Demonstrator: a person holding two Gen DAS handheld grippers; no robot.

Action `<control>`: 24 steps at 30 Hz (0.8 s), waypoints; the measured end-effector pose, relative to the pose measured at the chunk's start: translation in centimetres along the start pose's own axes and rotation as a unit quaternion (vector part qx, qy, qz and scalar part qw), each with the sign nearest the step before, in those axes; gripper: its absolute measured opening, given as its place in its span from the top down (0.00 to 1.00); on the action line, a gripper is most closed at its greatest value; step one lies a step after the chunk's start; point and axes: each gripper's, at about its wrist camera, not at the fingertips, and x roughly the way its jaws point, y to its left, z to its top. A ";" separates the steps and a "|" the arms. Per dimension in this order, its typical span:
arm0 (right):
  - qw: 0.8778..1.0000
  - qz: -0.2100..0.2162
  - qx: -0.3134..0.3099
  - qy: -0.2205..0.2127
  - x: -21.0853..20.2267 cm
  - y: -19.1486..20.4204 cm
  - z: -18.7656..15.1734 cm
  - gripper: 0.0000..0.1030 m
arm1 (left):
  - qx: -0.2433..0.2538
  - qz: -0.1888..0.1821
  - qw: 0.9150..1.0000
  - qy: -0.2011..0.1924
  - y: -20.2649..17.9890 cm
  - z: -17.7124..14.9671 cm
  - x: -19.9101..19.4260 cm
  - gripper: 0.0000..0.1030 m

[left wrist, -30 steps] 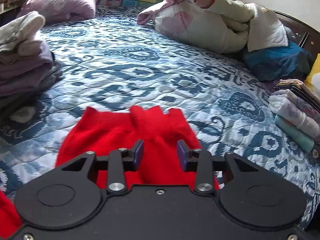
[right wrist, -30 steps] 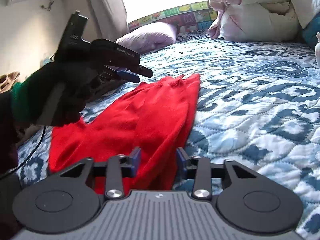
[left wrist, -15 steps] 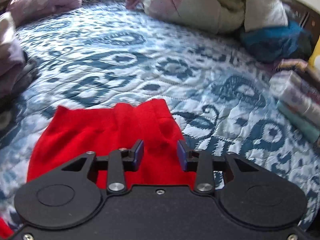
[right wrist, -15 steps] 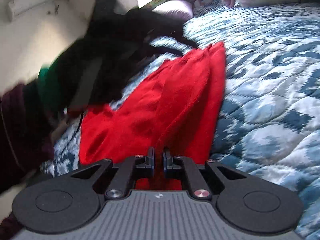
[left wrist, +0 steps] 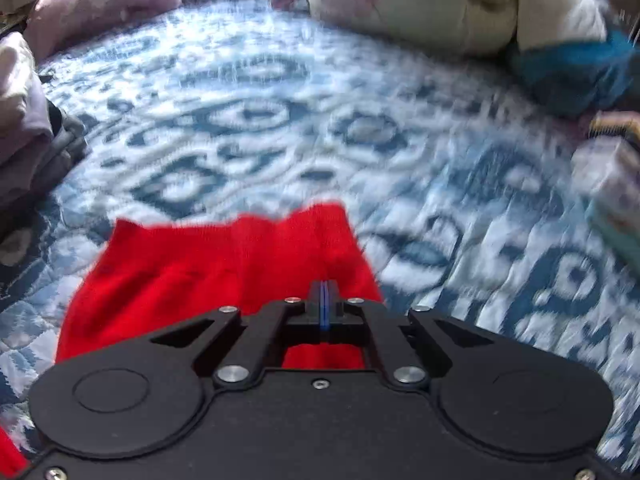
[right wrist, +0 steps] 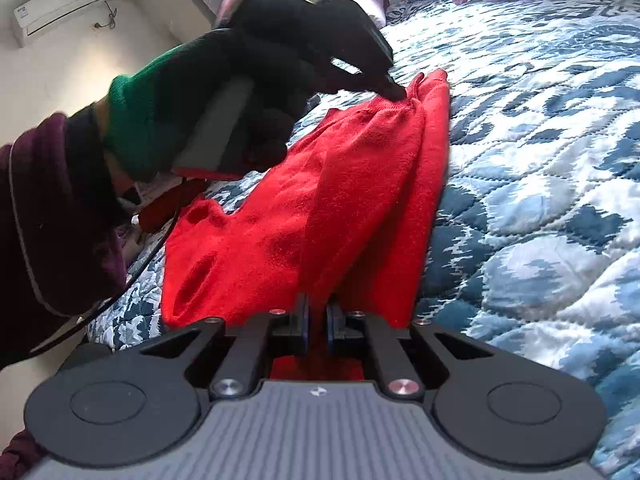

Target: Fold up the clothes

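In the right wrist view, a gloved hand (right wrist: 224, 92) at upper left brings the left gripper (right wrist: 394, 90) onto the far end of the red garment (right wrist: 320, 200), apparently pinching it, jaws clenched. At lower centre, the right gripper (right wrist: 317, 318) grasps its near edge on the blue patterned quilt (right wrist: 540, 200).

The blue patterned quilt (left wrist: 280, 128) lies bare across the middle of the left wrist view, giving open passage beyond the red garment (left wrist: 224, 272). At the left edge a stack of folded clothes (left wrist: 24, 128) blocks the way; a heap of bedding (left wrist: 432, 4) closes the upper right, and blurred folded items (left wrist: 612, 192) crowd the right edge. In the right wrist view, a gloved hand (right wrist: 224, 92) fills the upper left, while the right half stays free quilt.
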 end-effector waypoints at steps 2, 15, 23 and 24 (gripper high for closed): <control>1.000 0.000 0.002 0.000 0.0 -0.1 0.0 0.90 | -0.005 -0.001 1.000 -0.013 -0.1 0.5 -0.4 1.00; 1.000 0.004 0.001 -0.003 -0.2 -0.2 0.0 0.89 | 0.002 0.027 0.998 0.063 -1.4 -0.4 2.4 0.98; 1.000 0.005 -0.002 -0.001 -0.2 -0.1 -0.1 0.88 | -0.006 0.003 1.000 0.015 -1.3 0.3 -0.4 1.00; 1.000 0.006 0.000 0.000 -0.1 -0.2 -0.1 0.88 | -0.008 -0.002 1.000 0.007 -1.4 0.6 -0.7 1.00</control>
